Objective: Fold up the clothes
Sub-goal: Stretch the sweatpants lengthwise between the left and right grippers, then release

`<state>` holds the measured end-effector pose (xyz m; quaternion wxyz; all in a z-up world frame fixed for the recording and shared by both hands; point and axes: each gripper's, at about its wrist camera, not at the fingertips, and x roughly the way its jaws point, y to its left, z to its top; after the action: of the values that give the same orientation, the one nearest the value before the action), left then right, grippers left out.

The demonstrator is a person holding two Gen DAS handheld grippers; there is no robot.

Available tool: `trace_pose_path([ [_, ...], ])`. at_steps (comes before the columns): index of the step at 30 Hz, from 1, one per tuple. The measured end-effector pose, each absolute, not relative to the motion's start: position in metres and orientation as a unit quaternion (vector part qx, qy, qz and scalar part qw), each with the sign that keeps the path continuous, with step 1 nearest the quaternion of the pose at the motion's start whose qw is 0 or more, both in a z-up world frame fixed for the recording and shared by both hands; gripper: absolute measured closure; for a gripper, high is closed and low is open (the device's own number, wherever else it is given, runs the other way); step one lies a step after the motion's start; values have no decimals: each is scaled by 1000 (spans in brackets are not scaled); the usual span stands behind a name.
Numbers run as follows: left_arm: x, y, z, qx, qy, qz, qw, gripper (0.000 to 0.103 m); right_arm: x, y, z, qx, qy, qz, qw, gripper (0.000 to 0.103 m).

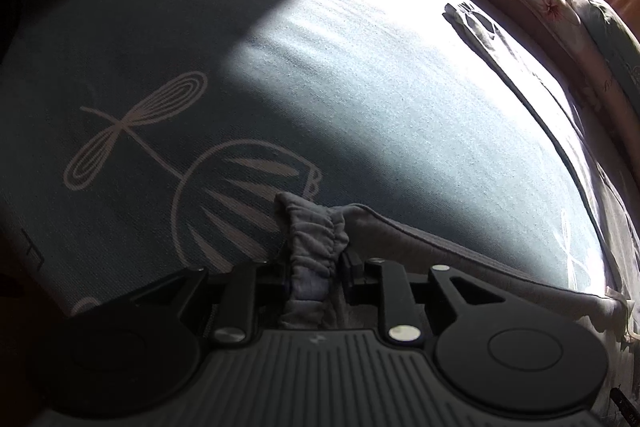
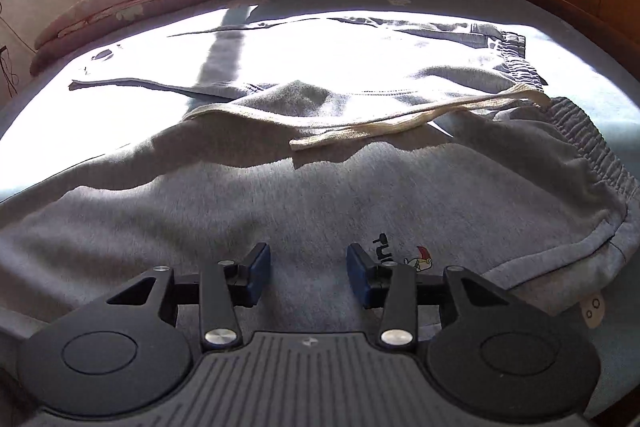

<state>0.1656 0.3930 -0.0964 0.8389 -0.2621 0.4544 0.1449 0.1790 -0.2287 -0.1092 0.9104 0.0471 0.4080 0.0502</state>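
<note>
Left gripper (image 1: 316, 279) fingers pinching grey sweatpants' (image 2: 320, 195) elastic waistband (image 1: 316, 247) for lifting; right gripper (image 2: 308, 273) fingers wide, hovering at 6 o'clock.

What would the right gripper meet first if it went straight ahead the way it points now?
Probably the grey sweatpants: the open right gripper sits low over the cloth, and the cream drawstring lies further along that line. Depth is hard to judge.

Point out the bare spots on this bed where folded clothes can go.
Free: the teal bedsheet ahead of the left tool, between the printed mushroom and the far quilt. Crowded: the grey sweatpants fill the bed ahead of the right tool.
</note>
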Motion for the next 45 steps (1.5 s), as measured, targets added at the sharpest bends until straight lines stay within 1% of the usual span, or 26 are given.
trace_pose_path([
  [2,165,389,-94,-248,449,143,846,88,172,-233,-110,55,403,55,912,50],
  [4,165,382,-89,-225,444,147,855,88,165,-237,-111,62,398,59,913,48],
  [9,163,367,-64,-176,415,147,880,88,152,-246,-113,84,388,66,916,48],
  [11,161,362,-53,-161,399,141,892,86,153,-246,-112,94,389,60,915,47],
  [13,162,365,-52,-146,405,142,891,70,154,-241,-112,87,389,61,915,41],
  [14,163,370,-57,-144,419,156,883,64,154,-239,-112,83,389,61,916,40],
  [15,163,376,-61,-142,432,170,874,51,154,-236,-112,74,388,61,916,38],
  [16,160,382,-65,-148,436,187,868,48,154,-233,-112,65,388,61,917,35],
  [18,154,396,-72,-158,444,221,854,49,154,-228,-112,51,387,62,919,33],
  [21,136,410,-64,-149,423,260,855,51,153,-228,-113,48,385,66,919,32],
  [24,121,398,-55,-121,409,225,876,51,153,-229,-113,53,384,67,919,31],
  [27,107,369,-47,-69,394,161,902,51,154,-229,-114,56,383,65,920,31],
  [30,100,327,-52,3,387,78,919,49,154,-228,-114,60,381,61,920,31],
  [34,98,270,-59,93,396,2,913,48,145,-223,-98,60,357,97,927,31],
  [36,94,244,-57,150,380,-27,913,48,138,-210,-86,33,338,158,927,31],
  [39,88,208,-55,237,355,-80,901,48,124,-169,-69,-51,313,274,908,31],
  [41,84,190,-59,294,344,-105,885,48,116,-140,-65,-99,301,341,885,34],
  [43,80,173,-67,358,337,-126,862,48,111,-110,-67,-137,292,397,859,43],
  [44,77,167,-71,383,337,-134,850,48,108,-95,-68,-155,287,424,844,46],
  [45,75,160,-75,406,336,-141,838,48,107,-82,-71,-172,285,444,832,52],
])
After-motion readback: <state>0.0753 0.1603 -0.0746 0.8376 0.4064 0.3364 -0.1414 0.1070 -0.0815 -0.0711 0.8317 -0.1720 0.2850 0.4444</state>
